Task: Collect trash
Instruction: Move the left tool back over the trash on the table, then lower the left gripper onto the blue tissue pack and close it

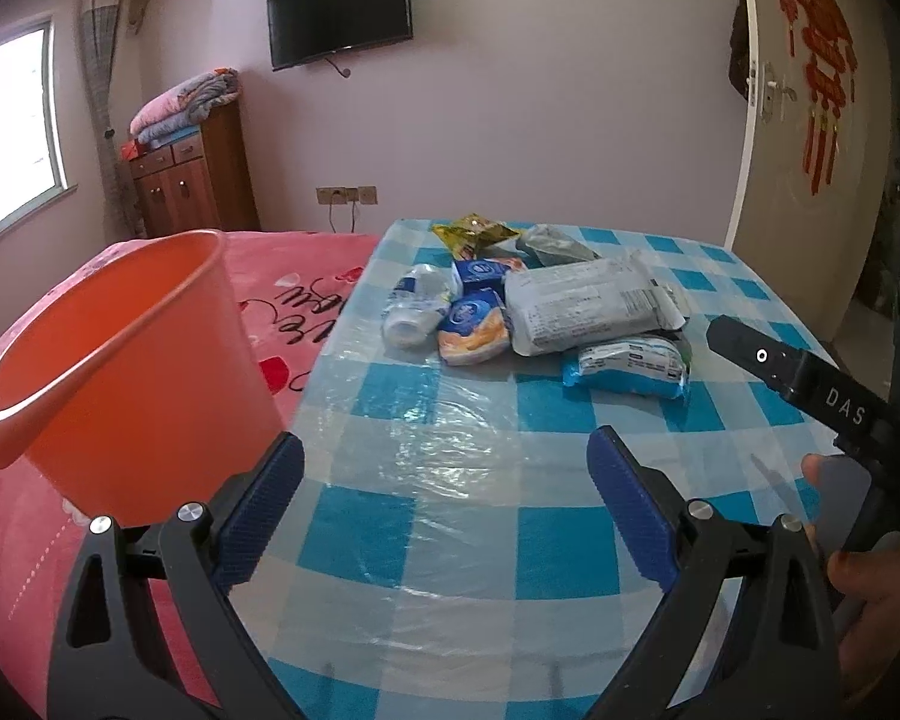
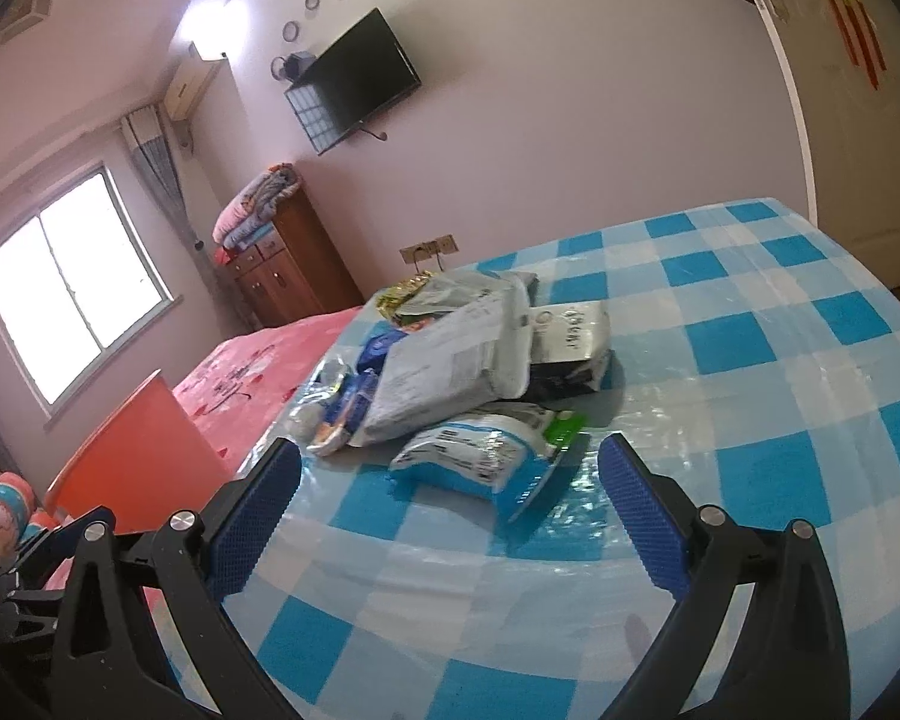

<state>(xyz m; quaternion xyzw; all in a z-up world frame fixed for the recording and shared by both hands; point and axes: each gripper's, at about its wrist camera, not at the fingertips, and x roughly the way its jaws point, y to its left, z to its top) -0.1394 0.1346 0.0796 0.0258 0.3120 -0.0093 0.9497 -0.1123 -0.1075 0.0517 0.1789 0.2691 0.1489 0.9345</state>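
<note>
A pile of trash lies on the blue checked table [image 1: 450, 540]: a crushed plastic bottle [image 1: 417, 309], blue snack packets [image 1: 474, 324], a large grey package [image 1: 588, 306], a blue-white packet [image 1: 630, 366] and a yellow wrapper [image 1: 474, 234]. My left gripper [image 1: 450, 480] is open over the near part of the table, with nothing between its fingers. An orange bucket [image 1: 120, 360] sits just left of its left finger, outside the jaws. My right gripper [image 2: 456, 504] is open, and the blue-white packet [image 2: 480, 456] lies just ahead of its fingertips. The grey package [image 2: 450, 360] rests behind that packet.
A bed with a pink cover [image 1: 306, 276] adjoins the table's left side. A wooden cabinet [image 1: 192, 180] with folded quilts stands by the window, and a TV [image 1: 339, 9] hangs on the wall. A white door [image 1: 810, 120] is at the right. A hand [image 1: 870, 576] holds the right gripper's handle.
</note>
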